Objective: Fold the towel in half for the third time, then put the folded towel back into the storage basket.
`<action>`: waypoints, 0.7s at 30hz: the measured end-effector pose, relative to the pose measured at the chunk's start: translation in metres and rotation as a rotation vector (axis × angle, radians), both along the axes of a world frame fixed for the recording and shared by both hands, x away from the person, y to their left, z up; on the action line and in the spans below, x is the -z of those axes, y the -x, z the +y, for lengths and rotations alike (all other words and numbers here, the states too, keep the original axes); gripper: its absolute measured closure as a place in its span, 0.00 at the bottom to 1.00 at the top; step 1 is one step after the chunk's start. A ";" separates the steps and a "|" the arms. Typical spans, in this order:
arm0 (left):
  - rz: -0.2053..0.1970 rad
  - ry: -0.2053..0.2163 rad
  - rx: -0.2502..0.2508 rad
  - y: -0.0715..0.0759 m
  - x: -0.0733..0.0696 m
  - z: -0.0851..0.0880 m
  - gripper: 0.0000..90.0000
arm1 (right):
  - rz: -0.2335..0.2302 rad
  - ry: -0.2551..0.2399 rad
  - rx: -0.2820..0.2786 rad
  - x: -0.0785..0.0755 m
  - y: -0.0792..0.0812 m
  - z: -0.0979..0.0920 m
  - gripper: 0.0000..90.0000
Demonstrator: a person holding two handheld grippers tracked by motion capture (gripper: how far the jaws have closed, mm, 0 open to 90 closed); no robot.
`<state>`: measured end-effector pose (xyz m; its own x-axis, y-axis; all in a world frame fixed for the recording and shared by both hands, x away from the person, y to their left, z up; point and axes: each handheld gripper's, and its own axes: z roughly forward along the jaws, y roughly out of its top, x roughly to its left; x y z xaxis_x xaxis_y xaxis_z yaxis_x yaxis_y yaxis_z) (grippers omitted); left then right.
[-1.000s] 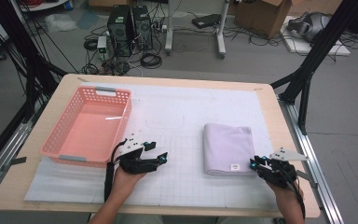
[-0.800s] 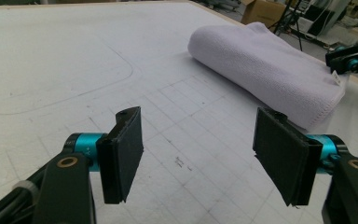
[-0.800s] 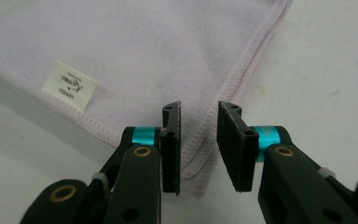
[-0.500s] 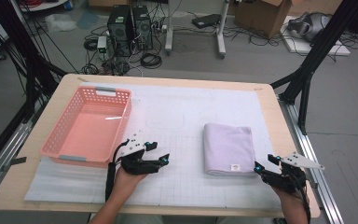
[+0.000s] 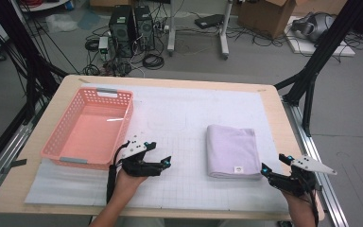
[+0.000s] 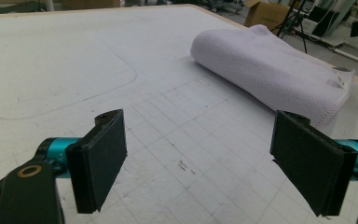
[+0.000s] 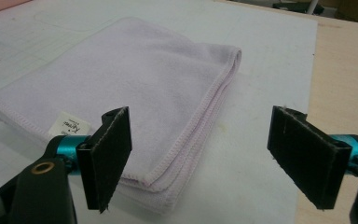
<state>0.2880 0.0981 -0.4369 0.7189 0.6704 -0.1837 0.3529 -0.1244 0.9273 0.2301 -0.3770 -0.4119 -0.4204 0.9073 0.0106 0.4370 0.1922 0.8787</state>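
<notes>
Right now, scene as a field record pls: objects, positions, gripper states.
surface: table with white grid mat
basket: pink basket, left side of mat, looks empty
towel: folded lilac towel, right of centre, label at near edge
left gripper: left gripper open, holding nothing, just off the basket's near right corner
right gripper: right gripper open, holding nothing, by the towel's near right corner

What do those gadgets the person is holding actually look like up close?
Each claw, left and right, is a black hand-held frame with two flat rectangular black pads on teal mounts. Each carries a grey three-cornered plate on top, and a black cable trails from the left one.
</notes>
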 end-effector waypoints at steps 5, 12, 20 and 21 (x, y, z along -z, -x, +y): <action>-0.002 -0.005 0.004 0.000 -0.001 0.000 0.21 | 0.003 -0.001 0.003 0.001 0.000 -0.001 0.23; 0.001 -0.003 0.004 0.000 0.000 -0.001 0.22 | 0.007 0.006 0.003 0.002 0.000 -0.002 0.23; 0.008 -0.011 0.006 -0.001 0.001 0.000 0.22 | 0.012 0.010 0.001 0.002 -0.002 0.000 0.23; 0.012 -0.007 0.007 -0.001 0.001 -0.001 0.22 | 0.014 0.012 0.000 0.002 -0.002 0.000 0.23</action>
